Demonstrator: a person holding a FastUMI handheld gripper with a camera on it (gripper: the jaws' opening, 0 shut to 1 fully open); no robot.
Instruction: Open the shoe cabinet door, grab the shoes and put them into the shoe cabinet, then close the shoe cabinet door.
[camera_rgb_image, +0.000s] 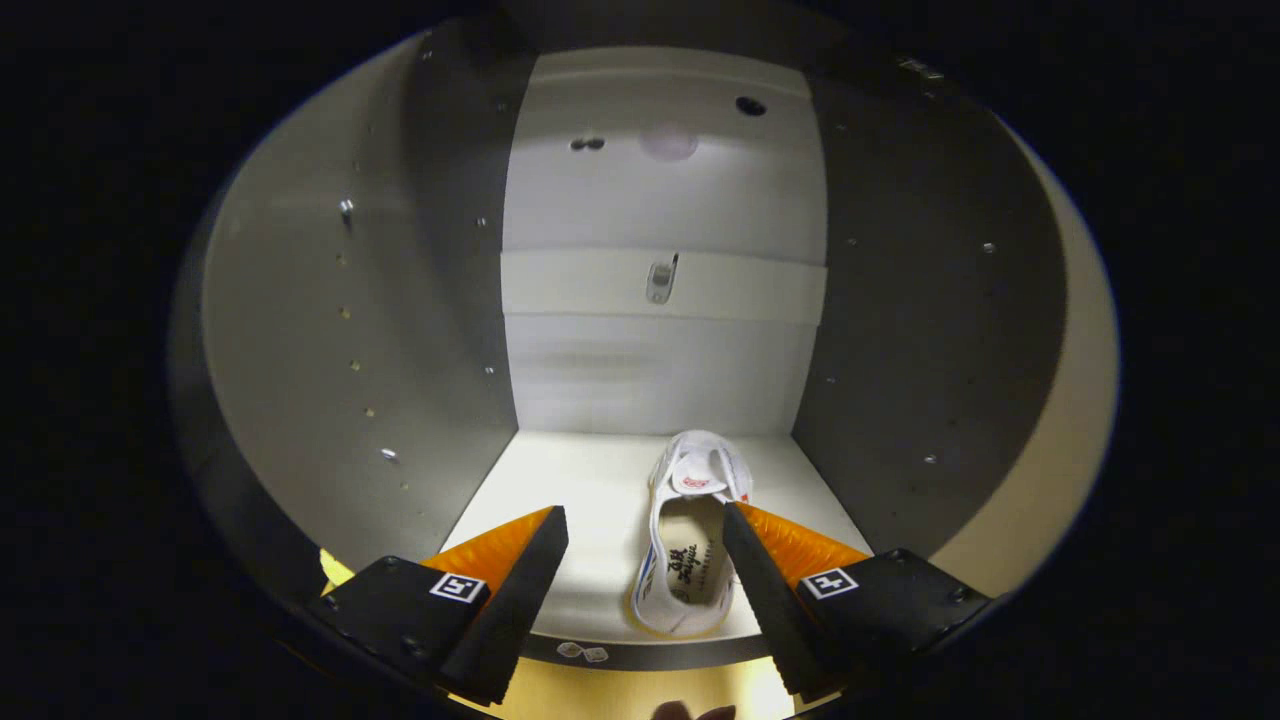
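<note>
The tongs (645, 530) stand wide apart at the mouth of the open shoe cabinet (320, 330), holding nothing, their two fingers (520, 570) reaching in over the front lip of the bottom shelf (590, 490). On the left, the cabinet's inner side wall is pale and lit near the front and falls into shadow toward the back, dotted with rows of small peg holes and a few metal studs. Between the fingers, but set closer to the right one, a white shoe (690, 540) lies on the bottom shelf with its heel at the shelf's front edge and its toe pointing toward the back panel (660, 200); its opening faces up, showing a printed insole and a tongue with a red mark. The right finger's inner edge runs just beside the shoe's right side, and whether it touches cannot be told. Two small stickers (583, 652) sit on the shelf's dark front edge below the gap between the fingers. Behind the shoe, the back panel carries a light cross rail (740, 290) with a small metal fitting (660, 280) at its middle. On the right, the other side wall is in deep shadow, with a few pale studs showing.
</note>
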